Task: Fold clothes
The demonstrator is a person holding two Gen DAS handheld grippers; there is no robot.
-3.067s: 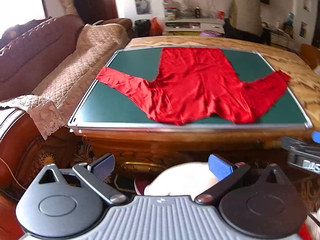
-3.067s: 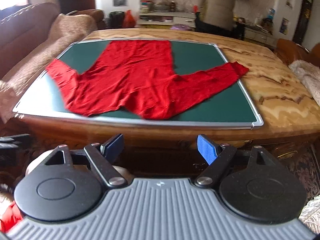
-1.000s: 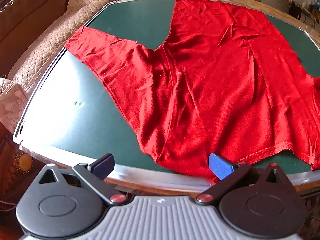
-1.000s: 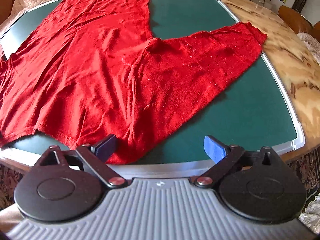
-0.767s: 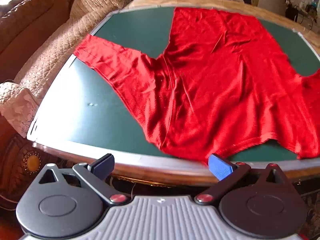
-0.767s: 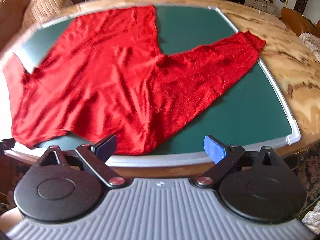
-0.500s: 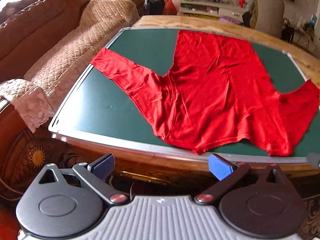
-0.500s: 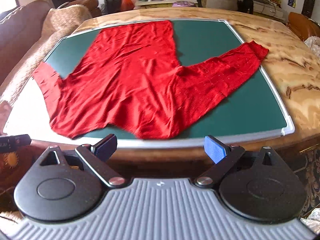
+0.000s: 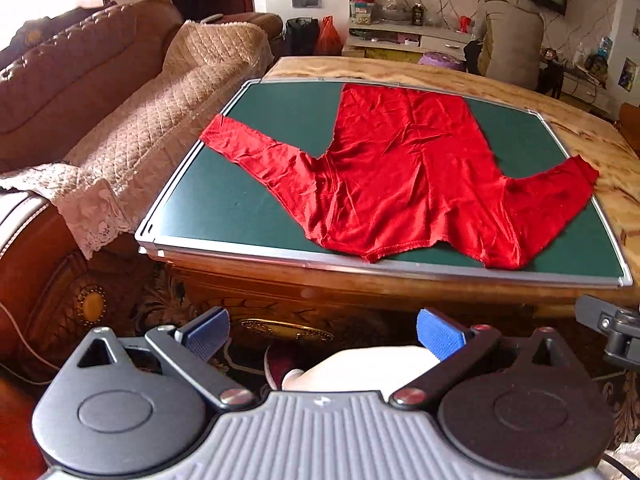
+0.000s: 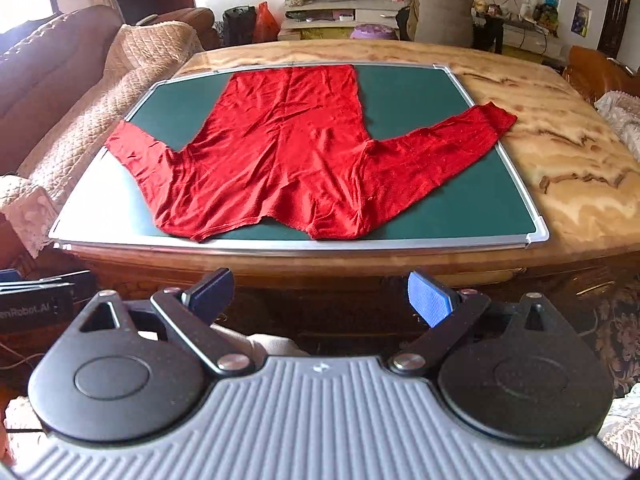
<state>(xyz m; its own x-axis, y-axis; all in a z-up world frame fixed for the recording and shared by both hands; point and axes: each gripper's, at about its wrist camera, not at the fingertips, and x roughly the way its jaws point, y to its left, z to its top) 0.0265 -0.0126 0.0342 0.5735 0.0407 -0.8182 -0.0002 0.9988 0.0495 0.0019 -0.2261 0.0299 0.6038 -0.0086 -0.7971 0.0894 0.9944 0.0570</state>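
Observation:
A red long-sleeved shirt (image 9: 404, 176) lies spread flat on a green board (image 9: 248, 200), collar end towards me, sleeves stretched out to both sides. It also shows in the right wrist view (image 10: 288, 152) on the same board (image 10: 472, 204). My left gripper (image 9: 322, 332) is open and empty, held low in front of the table's near edge. My right gripper (image 10: 320, 296) is open and empty too, back from the table's edge.
The board rests on a polished wooden table (image 10: 568, 152). A brown sofa with a quilted beige cover (image 9: 152, 112) stands at the left. A person (image 9: 512, 36) stands beyond the table by a TV shelf. The other gripper's body (image 9: 612, 328) shows at the right.
Both grippers have pulled back and down from over the shirt's near edge to below the table's front. The shirt lies unmoved and both grippers stay open.

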